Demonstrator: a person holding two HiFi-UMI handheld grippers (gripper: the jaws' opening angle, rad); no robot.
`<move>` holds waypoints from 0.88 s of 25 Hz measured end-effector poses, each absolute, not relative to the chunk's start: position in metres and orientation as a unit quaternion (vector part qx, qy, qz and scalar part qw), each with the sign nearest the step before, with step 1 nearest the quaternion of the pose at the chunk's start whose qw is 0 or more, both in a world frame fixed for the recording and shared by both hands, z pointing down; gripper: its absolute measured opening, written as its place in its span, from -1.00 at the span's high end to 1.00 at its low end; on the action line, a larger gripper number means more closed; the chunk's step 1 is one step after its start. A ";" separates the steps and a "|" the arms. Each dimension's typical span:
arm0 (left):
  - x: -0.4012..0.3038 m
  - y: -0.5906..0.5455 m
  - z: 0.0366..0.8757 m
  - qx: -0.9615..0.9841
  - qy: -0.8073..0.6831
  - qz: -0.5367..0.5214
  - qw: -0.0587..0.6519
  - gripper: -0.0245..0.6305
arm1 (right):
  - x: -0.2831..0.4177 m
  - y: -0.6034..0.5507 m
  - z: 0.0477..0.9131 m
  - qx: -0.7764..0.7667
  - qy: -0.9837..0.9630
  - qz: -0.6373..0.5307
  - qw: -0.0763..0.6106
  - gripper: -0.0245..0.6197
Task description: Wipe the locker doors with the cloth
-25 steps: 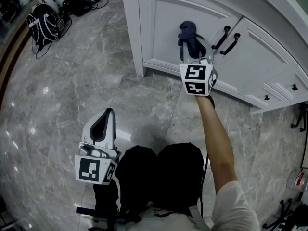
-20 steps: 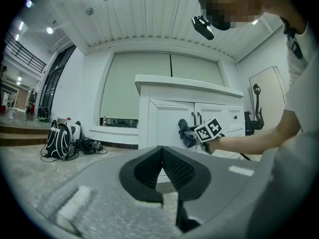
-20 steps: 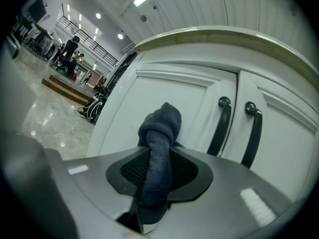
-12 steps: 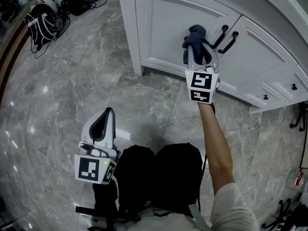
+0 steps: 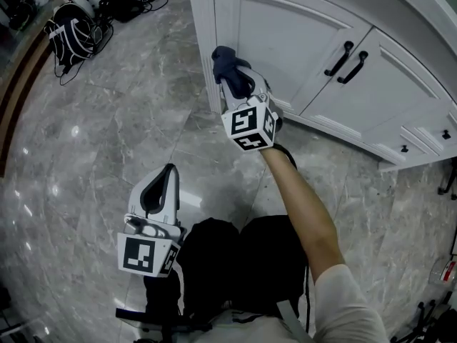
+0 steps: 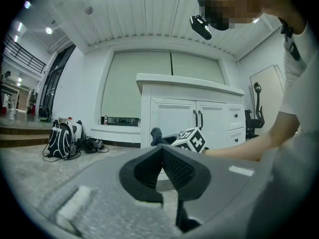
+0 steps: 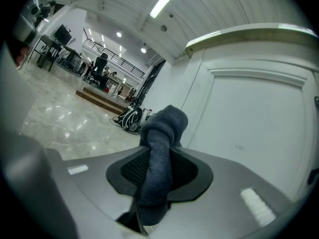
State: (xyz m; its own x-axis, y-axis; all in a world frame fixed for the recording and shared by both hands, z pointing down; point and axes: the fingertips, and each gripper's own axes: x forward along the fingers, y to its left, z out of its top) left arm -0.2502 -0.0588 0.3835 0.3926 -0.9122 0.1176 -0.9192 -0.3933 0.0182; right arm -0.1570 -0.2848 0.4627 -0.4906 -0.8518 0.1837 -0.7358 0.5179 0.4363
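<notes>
**Grey marble, white lockers, one cloth at work: wiping step**

1. Floor (image 5: 107, 141). Polished grey marble filling the head view from 6 to 11 o'clock.
2. Locker unit (image 5: 200, 41). White painted cabinet across 12 to 3 o'clock, with a corner post at its left end.
3. Left locker door (image 5: 285, 31). Framed panel at 1 o'clock, closed.
4. Right locker door (image 5: 371, 95). Matching panel at 2 o'clock, closed.
5. Backpack (image 5: 71, 33). Black, lying on the floor at 10 o'clock, well apart from the lockers.
6. Right hand-held gripper (image 5: 239, 84). At 12 o'clock on an outstretched bare arm, its jaws clamped narrow on the cloth.
7. Left hand-held gripper (image 5: 158, 191). At 7 o'clock, low and near the knees, jaw tips together with nothing between them, idle.
8. Cloth (image 5: 227, 66). Dark blue, bunched into a roll that stands proud of the right jaws. It sits at the bottom-left corner of the left door, against or just off the corner post; contact cannot be told.
9. Door handles (image 5: 339, 58). Two black bars side by side where the doors meet.

Step in hand, as judged: wiping along the left edge of the left door. The next move calls for pressing the roll flat to the panel and sweeping towards 2 o'clock, steering clear of the handles. The right door is left to do.
</notes>
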 end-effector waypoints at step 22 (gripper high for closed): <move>-0.244 -0.051 0.375 0.837 -0.544 0.047 0.027 0.92 | -0.019 -0.298 0.481 0.582 -0.776 -0.091 0.223 0.60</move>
State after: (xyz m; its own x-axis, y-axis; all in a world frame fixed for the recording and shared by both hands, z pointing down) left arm -0.2437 -0.0512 0.3746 0.4039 -0.9085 0.1077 -0.9135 -0.4068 -0.0061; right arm -0.0192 -0.2976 0.4808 -0.2220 -0.9451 0.2397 -0.8635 0.3047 0.4019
